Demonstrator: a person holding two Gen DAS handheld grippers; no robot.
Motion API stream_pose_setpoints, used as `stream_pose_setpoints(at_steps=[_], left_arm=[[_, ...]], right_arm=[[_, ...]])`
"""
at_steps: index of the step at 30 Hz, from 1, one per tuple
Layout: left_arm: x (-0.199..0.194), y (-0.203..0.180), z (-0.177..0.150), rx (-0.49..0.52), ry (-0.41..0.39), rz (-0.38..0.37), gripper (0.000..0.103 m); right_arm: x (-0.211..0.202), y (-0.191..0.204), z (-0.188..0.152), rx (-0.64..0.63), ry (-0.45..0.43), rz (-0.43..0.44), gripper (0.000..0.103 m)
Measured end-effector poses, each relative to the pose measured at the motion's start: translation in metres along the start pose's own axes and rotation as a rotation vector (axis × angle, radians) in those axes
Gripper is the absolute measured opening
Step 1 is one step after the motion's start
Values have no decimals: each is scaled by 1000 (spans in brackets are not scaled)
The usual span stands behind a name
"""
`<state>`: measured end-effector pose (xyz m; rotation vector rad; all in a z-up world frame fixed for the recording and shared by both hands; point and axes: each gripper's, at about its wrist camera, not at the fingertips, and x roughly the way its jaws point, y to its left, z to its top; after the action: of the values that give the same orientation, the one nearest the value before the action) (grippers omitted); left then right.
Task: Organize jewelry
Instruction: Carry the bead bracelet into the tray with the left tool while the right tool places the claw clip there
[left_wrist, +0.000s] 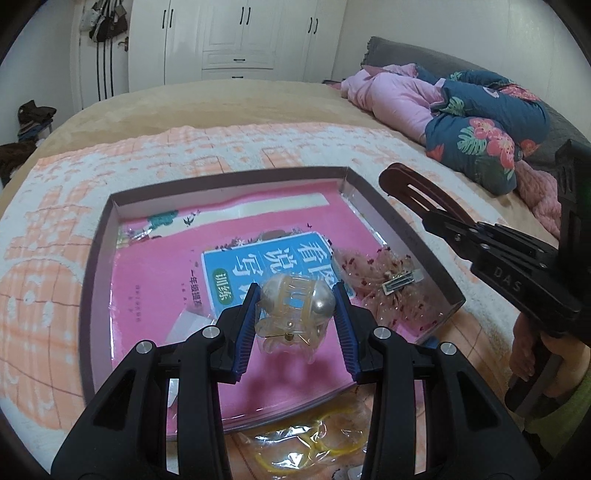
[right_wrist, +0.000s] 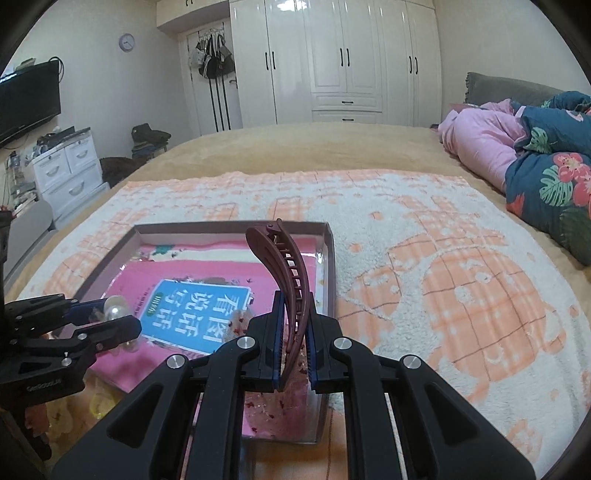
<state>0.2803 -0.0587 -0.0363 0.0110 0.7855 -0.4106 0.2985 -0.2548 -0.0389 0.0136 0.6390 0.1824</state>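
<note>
- nearest us, the left gripper (left_wrist: 295, 310) pinches a clear plastic claw hair clip with pearl-like beads (left_wrist: 293, 310) between its blue pads, held above the tray.
- our right gripper (right_wrist: 295, 343) is pressed together on a long curved maroon plastic banana hair clip (right_wrist: 286, 280), whose hinged end rises up and away from the pads; in the left wrist view the same clip juts out over the tray's right wall.
- a hand (left_wrist: 532, 354) grips the handle of the right gripper at the right edge of the left wrist view.
- under the left gripper, just outside the tray's near edge, lies a crinkled clear plastic bag with yellow rings (left_wrist: 310, 439).
- below both clips sits a shallow rectangular cardboard tray (left_wrist: 99, 229) on an orange-and-white fluffy towel (right_wrist: 424, 266).
- inside the tray lies a pink booklet with a blue title panel (left_wrist: 155, 280).
- at the tray's right side rests a sheer pinkish bow with red specks and a metal clip (left_wrist: 388, 284).
- beyond the towel, the tan bedspread (right_wrist: 295, 147) carries a pink quilt (right_wrist: 480, 144) and a dark blue floral quilt (right_wrist: 554, 177).
- farthest off stand white wardrobe doors (right_wrist: 343, 59).
</note>
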Motion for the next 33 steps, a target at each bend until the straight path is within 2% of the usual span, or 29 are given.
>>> stream_pose_setpoints(at_steps=[8,24,33], left_arm=[[5,5,-2,-14,28,-9,31],[-3,6,0,-34,5,-5,32],[-22,4,2,-38,-35,4,41]], right_arm=[[20,3,-7,-4,32,-4,11],[25,0,-16,29,74,14,11],[0,6,-21,6,27,29,23]])
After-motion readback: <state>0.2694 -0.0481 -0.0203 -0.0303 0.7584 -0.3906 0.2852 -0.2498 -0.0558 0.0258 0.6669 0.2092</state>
